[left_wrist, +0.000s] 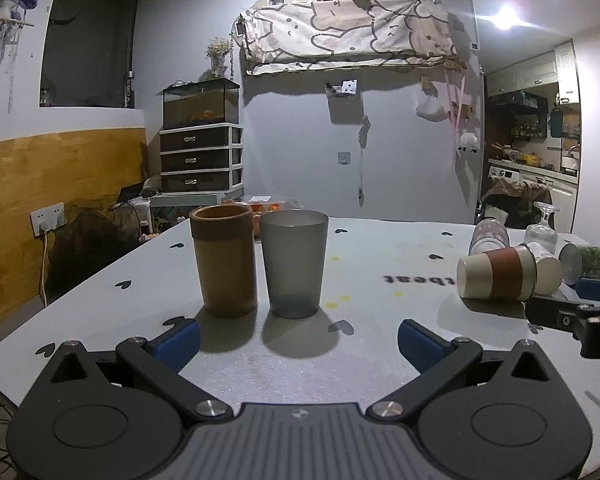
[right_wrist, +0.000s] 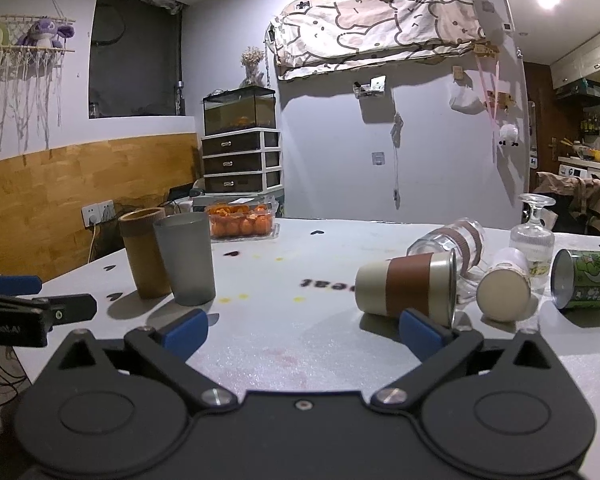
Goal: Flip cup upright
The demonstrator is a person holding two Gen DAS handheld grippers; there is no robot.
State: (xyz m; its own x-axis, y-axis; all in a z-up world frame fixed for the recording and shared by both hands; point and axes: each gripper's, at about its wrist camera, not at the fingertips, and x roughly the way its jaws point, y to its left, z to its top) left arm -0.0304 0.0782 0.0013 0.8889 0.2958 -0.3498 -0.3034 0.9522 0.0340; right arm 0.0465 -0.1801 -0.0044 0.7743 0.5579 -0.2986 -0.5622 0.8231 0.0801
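A cream cup with a brown sleeve (right_wrist: 408, 286) lies on its side on the white table (right_wrist: 300, 344), just beyond my right gripper's right fingertip; it also shows in the left wrist view (left_wrist: 498, 274). My right gripper (right_wrist: 302, 330) is open and empty. My left gripper (left_wrist: 298, 340) is open and empty, facing an upright brown cup (left_wrist: 225, 260) and an upright grey cup (left_wrist: 294, 262). More cups lie on their side: a clear banded glass (right_wrist: 450, 244), a cream cup (right_wrist: 504, 290) and a green can-like cup (right_wrist: 586, 278).
A stemmed glass (right_wrist: 534, 228) stands upside down behind the fallen cups. A clear box of orange fruit (right_wrist: 240, 222) sits at the table's far side. The left gripper shows at the left edge of the right wrist view (right_wrist: 28, 304). A wall and drawers stand beyond.
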